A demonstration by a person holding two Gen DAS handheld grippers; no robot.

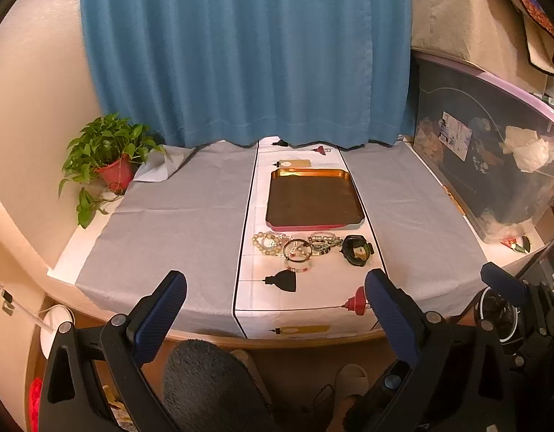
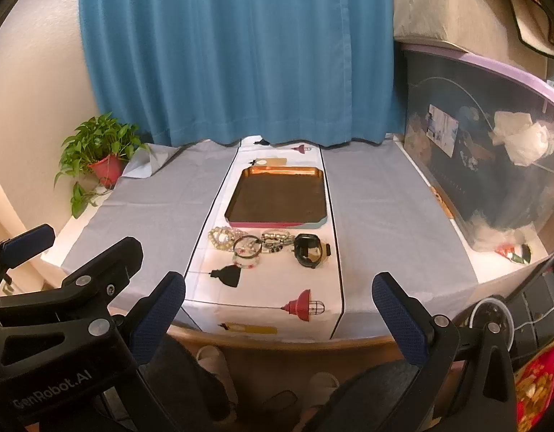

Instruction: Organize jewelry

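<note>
Left wrist view: worktop under grey cloth with a white printed runner down the middle. On the runner, far to near: one tray, dark-lined, gold far rim, nothing in it; just near of it a row of jewelry, left to right: pale bead bracelet, dark bangle overlapping a clear beaded bracelet, mixed bead bracelets, black watch. Potted plant at far left; clear storage bin at right. Left gripper: jaws wide apart, holding nothing, over the near edge. Right gripper: jaws likewise apart, holding nothing, near edge.
</note>
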